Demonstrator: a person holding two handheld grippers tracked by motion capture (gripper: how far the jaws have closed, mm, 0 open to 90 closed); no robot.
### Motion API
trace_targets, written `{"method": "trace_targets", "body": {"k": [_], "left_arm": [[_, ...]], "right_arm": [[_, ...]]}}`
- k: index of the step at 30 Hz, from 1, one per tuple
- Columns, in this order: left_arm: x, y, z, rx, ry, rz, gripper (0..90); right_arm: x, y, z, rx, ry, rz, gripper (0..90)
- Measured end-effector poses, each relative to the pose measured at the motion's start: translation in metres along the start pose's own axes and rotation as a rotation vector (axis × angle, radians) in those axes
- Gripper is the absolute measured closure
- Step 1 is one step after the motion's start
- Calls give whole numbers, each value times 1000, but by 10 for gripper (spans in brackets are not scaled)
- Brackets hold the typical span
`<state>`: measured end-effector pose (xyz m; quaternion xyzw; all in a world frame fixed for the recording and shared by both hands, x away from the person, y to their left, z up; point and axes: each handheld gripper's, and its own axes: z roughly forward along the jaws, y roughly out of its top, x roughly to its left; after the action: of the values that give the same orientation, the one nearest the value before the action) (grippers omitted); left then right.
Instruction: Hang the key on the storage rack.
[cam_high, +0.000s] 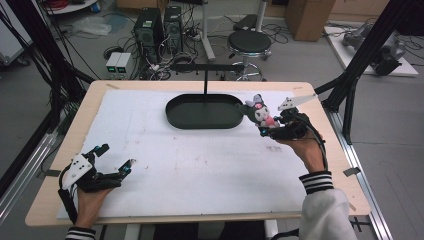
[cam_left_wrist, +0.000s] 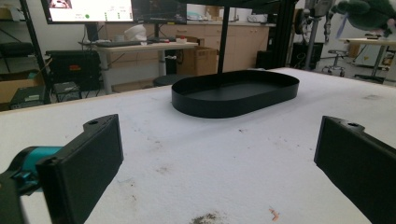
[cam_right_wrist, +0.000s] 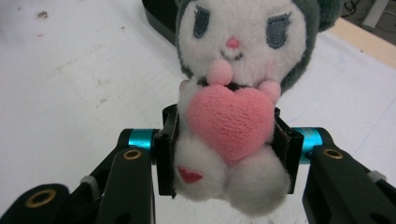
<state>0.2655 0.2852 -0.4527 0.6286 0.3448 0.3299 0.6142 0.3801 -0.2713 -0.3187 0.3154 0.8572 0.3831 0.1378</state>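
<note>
Plush toy (cam_high: 261, 114) gripped at its waist by the right gripper (cam_high: 272, 129), raised just beside the black tray (cam_high: 175, 112); left gripper (cam_high: 116, 161) rests wide open, empty, on the bench (cam_high: 200, 170). Next, likely: carry over tray, release.

Plush toy (cam_right_wrist: 232, 107) cut off at top edge in right gripper view, ears and crown gone; flanks hidden behind pads (cam_right_wrist: 164, 149) of right gripper (cam_right_wrist: 227, 151). In high view, toy's face too small to read. Left gripper (cam_left_wrist: 219, 172) jaws clipped by bottom and side edges in left gripper view. Black tray (cam_left_wrist: 236, 93) far rim partly hidden behind stand post. Green plush at top right cut by frame, blurred.
</note>
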Motion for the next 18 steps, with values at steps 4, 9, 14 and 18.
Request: {"method": "trace_targets", "body": {"k": [4, 9, 14, 18], "left_arm": [[0, 0, 0, 0, 0, 0, 17], [0, 0, 0, 0, 0, -1, 17], [0, 0, 0, 0, 2, 0, 17], [0, 0, 0, 0, 2, 0, 17]], "right_arm": [[-3, 15, 3, -12, -10, 15, 543], [-8, 26, 6, -34, -14, 36, 543], [-14, 39, 10, -56, -33, 48, 543], [-17, 46, 15, -65, -52, 53, 543]]}}
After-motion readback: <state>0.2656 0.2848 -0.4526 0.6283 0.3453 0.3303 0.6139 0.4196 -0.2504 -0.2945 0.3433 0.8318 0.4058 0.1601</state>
